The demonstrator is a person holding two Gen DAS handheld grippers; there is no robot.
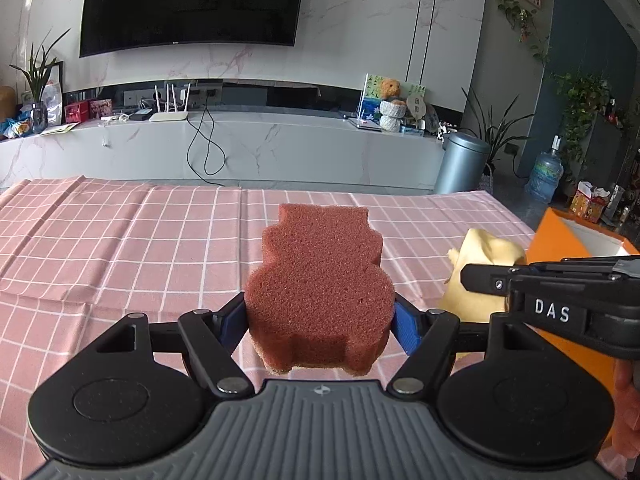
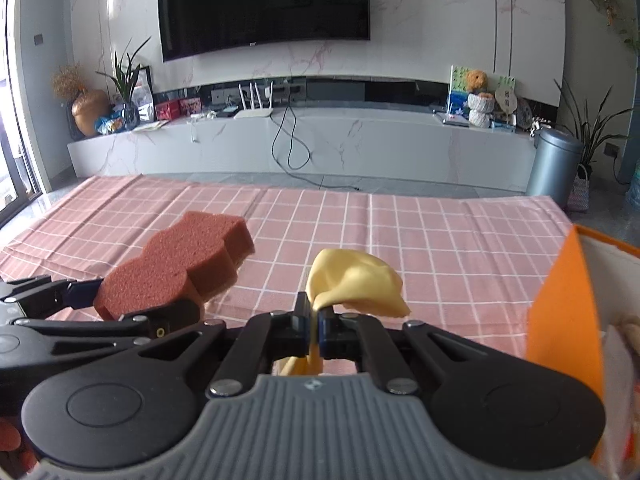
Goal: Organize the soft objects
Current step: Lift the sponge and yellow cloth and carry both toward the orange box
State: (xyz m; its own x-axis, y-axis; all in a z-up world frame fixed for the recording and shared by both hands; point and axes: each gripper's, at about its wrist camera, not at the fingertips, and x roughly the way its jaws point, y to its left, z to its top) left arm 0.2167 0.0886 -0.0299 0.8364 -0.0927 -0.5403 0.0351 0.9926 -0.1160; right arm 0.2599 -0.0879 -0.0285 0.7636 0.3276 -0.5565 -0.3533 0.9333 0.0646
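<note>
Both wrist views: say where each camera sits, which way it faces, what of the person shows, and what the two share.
Left wrist: sits on the left tool, faces across the pink checked tablecloth toward the TV wall; its pads clamp a red-brown sponge; a bit of hand shows at right.
Right wrist: sits on the right tool, same heading; shut on a yellow cloth; fingers show at bottom left.
Shared: sponge, cloth, tablecloth, orange box, TV; each view also shows the other tool.

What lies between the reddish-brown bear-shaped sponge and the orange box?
The crumpled yellow cloth, pinched in the right gripper, lies between sponge and box, in the left wrist view.
</note>
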